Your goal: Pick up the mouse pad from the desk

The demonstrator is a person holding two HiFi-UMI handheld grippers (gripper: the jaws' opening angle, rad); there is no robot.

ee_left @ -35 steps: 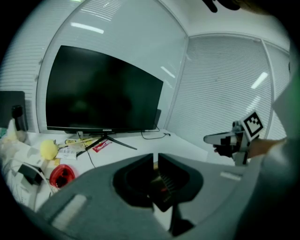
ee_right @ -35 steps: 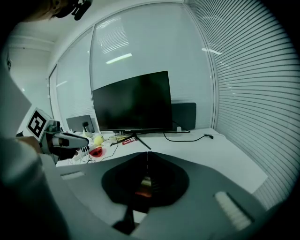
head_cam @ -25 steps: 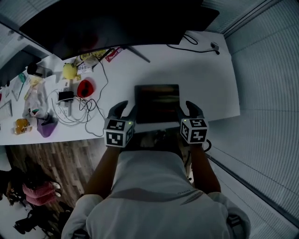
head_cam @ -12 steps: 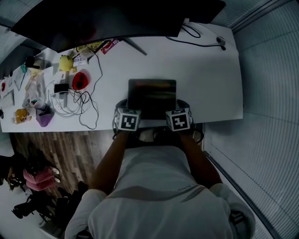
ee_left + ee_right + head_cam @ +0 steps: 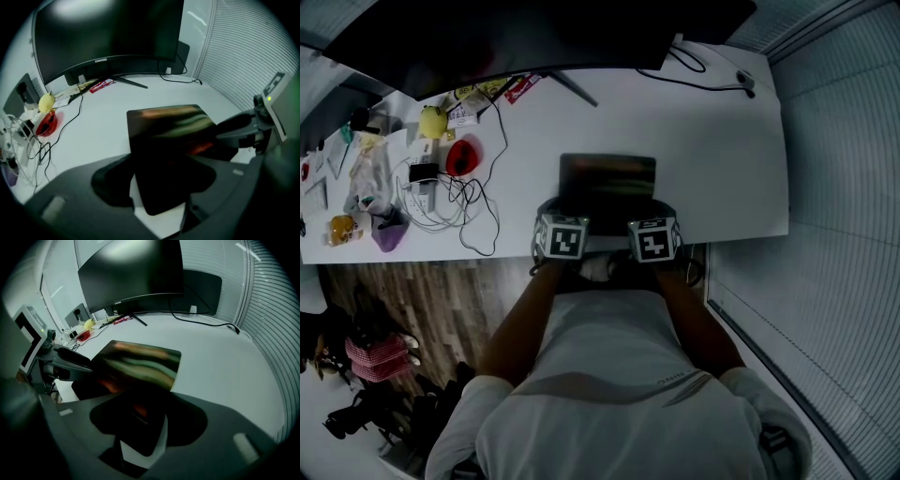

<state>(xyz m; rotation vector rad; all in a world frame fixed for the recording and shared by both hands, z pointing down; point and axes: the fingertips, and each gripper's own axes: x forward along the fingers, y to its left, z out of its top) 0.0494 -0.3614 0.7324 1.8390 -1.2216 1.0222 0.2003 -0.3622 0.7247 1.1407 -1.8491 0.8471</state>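
Observation:
A dark mouse pad [image 5: 607,183] lies flat on the white desk [image 5: 722,150], close to its front edge. My left gripper [image 5: 555,212] is down at the pad's near left corner and my right gripper [image 5: 662,212] at its near right corner. In the left gripper view the pad [image 5: 168,136] runs in between the jaws of the left gripper [image 5: 159,187]. The right gripper view shows the pad's [image 5: 140,362] other corner between the jaws of the right gripper [image 5: 147,423]. Both pairs of jaws are closing and stand apart, and I see no pad pressing on it.
A large dark monitor [image 5: 534,37] stands at the back of the desk. At the left lie tangled cables [image 5: 441,211], a red object [image 5: 461,157], a yellow object [image 5: 431,122] and a purple cup [image 5: 391,234]. A black cable [image 5: 703,75] runs at the back right.
Both grippers have come down from beside the pad to its near corners. Over the last half second they have hardly shifted.

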